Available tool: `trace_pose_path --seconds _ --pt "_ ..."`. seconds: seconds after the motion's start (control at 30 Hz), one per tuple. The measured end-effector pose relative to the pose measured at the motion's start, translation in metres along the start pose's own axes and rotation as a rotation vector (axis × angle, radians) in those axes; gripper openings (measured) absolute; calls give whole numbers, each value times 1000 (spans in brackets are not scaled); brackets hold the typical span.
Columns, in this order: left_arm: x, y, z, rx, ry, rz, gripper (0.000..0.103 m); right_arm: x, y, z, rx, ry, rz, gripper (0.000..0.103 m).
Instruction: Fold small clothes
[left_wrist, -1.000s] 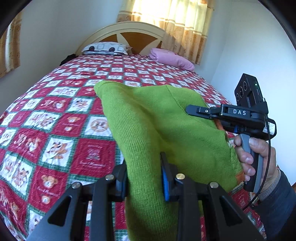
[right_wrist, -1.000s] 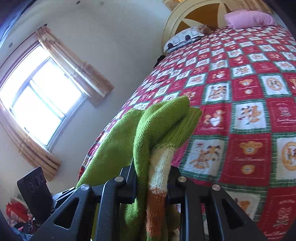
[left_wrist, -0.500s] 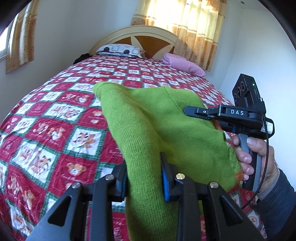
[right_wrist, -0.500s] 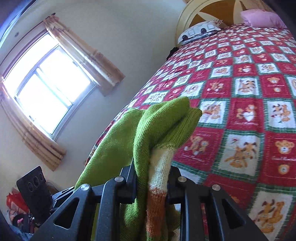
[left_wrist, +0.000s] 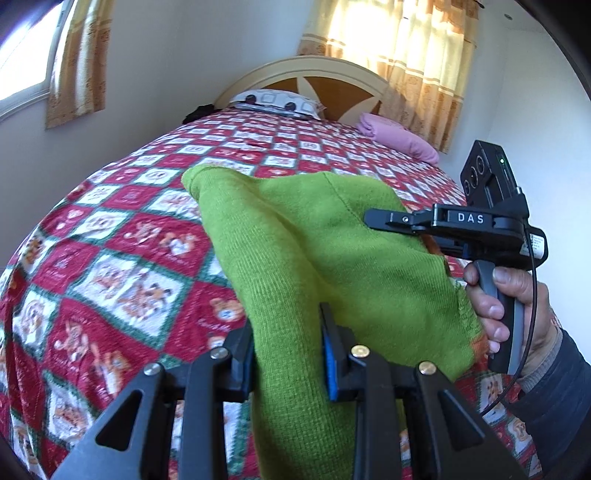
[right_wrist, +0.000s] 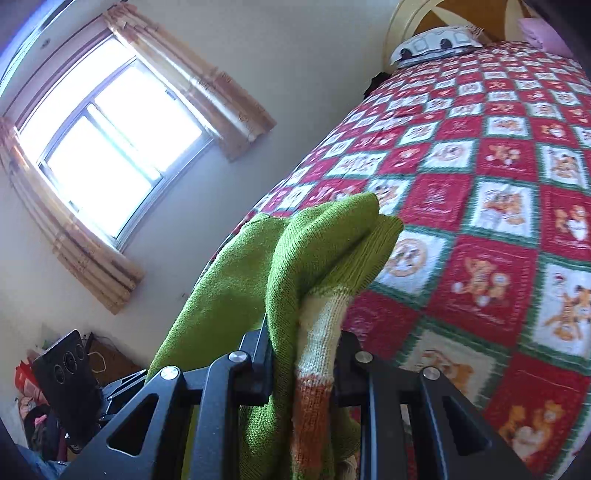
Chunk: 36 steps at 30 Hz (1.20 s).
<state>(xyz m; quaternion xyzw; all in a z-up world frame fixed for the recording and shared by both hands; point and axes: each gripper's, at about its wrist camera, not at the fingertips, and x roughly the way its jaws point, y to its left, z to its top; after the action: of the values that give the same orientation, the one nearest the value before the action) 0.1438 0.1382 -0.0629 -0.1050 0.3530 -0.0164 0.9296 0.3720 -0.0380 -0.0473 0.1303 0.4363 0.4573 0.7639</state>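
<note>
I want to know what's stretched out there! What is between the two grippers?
A green sweater spans from the left gripper to the right gripper; both pinch it. The left wrist view shows this.

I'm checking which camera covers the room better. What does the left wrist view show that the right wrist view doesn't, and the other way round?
Only the left wrist view shows the person's hand on the right hand-held gripper, seen from the side, and the curtain behind the headboard.

Only the right wrist view shows the cream and orange stripes of the green knit garment and the clutter in the room's corner.

Both show the garment clamped in the viewing gripper, the patterned bedspread and the pillows.
</note>
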Motion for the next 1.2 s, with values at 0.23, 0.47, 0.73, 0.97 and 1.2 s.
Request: trace_pose_path --seconds 0.23,0.47,0.73,0.97,1.2 --pt "-5 21 -12 -32 6 36 30 35 13 -3 -19 48 18 23" --pt "-7 32 -23 -48 2 64 30 57 20 -6 -32 82 23 23" --pt "-2 45 -36 -68 27 76 30 77 24 -11 -46 122 21 23" --pt "-1 44 -44 -71 32 78 30 84 21 -15 -38 135 20 23" --pt "3 49 -51 -79 44 77 30 86 19 -16 -27 147 17 23"
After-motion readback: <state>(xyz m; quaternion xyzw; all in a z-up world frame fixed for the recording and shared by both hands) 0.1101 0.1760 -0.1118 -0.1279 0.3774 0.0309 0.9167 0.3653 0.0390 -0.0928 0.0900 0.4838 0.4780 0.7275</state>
